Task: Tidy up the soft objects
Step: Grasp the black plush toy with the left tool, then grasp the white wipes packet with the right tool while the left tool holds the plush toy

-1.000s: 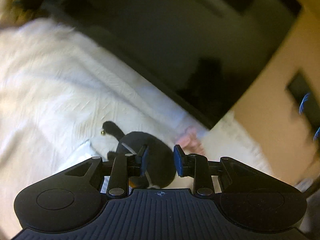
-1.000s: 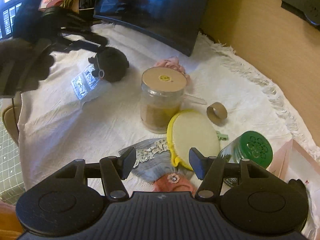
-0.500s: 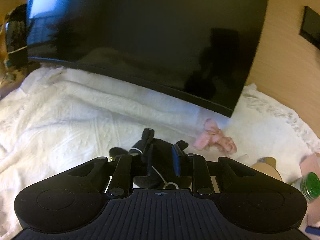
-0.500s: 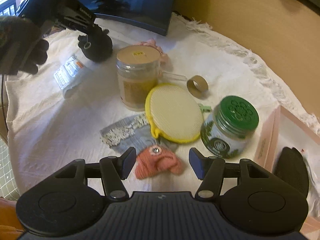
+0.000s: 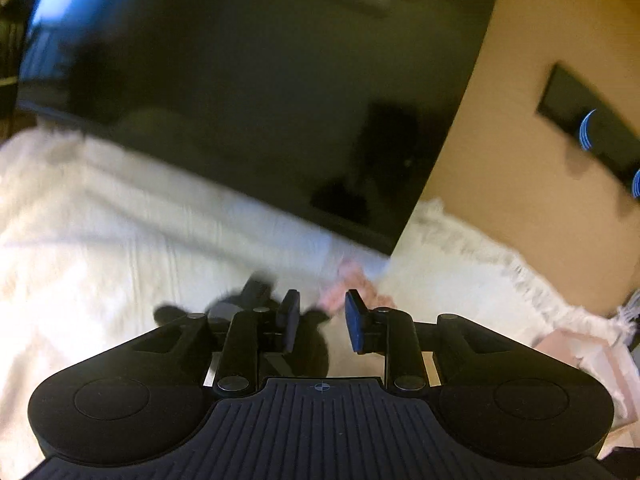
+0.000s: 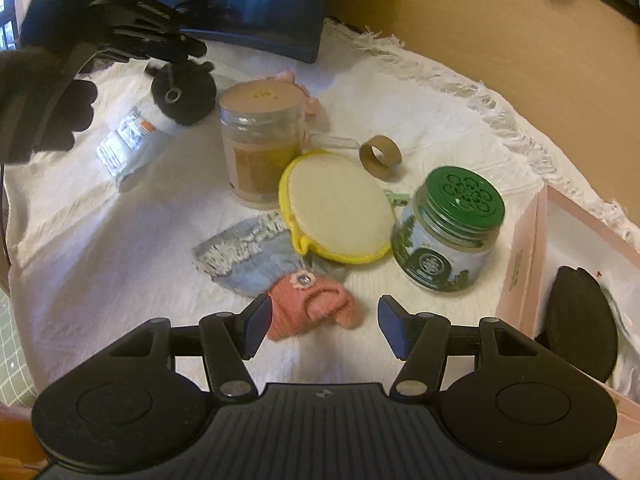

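A black plush toy (image 5: 308, 352) sits low under my left gripper (image 5: 320, 312), mostly behind the left finger. The jaws are opening, and white cloth shows in the gap between the pads, which do not press on the toy. In the right wrist view the left gripper (image 6: 196, 50), held by a dark-gloved hand, hovers over the same plush (image 6: 184, 92). My right gripper (image 6: 324, 312) stands open just above a pink knit piece (image 6: 316, 304) lying between its fingers. Nearby lie a blue-grey lace-trimmed cloth (image 6: 244, 256), a round yellow pad (image 6: 336, 208) and a pink ruffle (image 6: 308, 100).
On the white fringed cloth (image 6: 100, 280) stand a tan-lidded jar (image 6: 260, 140) and a green-lidded jar (image 6: 444, 240), with a cardboard ring (image 6: 380, 156) and a foil packet (image 6: 128, 140). A pink box (image 6: 520, 264) at the right holds a black item (image 6: 576, 320). A dark monitor (image 5: 260, 100) backs the table.
The left jaws narrowed around the black plush, then widened a little, while that view swung. The right gripper came down and forward over the pink knit piece.
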`<move>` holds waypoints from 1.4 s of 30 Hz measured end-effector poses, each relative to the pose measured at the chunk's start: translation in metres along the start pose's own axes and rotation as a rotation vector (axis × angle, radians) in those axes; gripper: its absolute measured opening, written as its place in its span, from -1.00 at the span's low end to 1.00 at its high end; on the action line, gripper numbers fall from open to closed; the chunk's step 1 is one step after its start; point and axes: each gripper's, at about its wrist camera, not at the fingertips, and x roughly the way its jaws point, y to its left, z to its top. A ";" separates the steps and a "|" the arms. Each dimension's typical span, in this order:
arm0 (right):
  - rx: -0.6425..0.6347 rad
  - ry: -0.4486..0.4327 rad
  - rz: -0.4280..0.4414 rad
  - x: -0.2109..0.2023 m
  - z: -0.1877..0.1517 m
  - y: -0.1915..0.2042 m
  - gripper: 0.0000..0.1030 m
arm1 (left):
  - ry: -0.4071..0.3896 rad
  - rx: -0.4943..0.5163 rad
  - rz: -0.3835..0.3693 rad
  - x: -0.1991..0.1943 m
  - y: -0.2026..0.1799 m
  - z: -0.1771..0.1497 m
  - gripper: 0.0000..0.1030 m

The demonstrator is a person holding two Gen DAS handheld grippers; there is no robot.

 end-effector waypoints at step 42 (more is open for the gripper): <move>-0.459 -0.120 0.187 0.039 0.079 0.126 0.14 | 0.052 -0.325 0.018 -0.052 0.111 -0.025 0.34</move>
